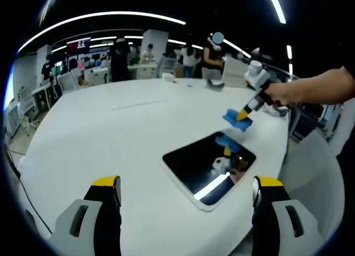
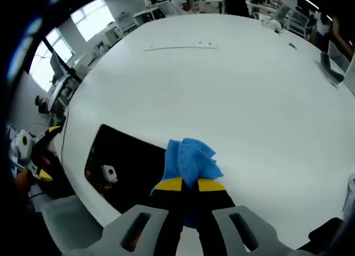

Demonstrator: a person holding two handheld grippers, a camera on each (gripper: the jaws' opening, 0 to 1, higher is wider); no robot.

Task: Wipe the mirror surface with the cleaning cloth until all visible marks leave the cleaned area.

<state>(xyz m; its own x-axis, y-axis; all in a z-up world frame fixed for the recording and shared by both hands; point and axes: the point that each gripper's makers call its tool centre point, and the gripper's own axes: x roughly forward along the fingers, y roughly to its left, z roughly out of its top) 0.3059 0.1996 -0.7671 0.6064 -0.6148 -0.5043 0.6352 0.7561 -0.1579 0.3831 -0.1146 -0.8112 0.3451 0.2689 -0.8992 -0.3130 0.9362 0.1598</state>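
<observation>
Left gripper [image 1: 186,203] is held low at the table's [image 1: 100,134] near edge, jaws apart, nothing between them. The mirror [image 1: 208,166] is seen lying flat on the table just ahead of those jaws and a little right, long axis running diagonally away to the right. Further right, the right gripper [image 1: 244,114] is held over the mirror's far corner, jaws clamped on the cloth [image 1: 236,118]; whether cloth touches glass cannot be told. In the right gripper view the mirror [image 2: 130,173] is placed left of the cloth [image 2: 191,159]. Right gripper is judged nearer; the wipe stroke would be taken leftward along the glass.
</observation>
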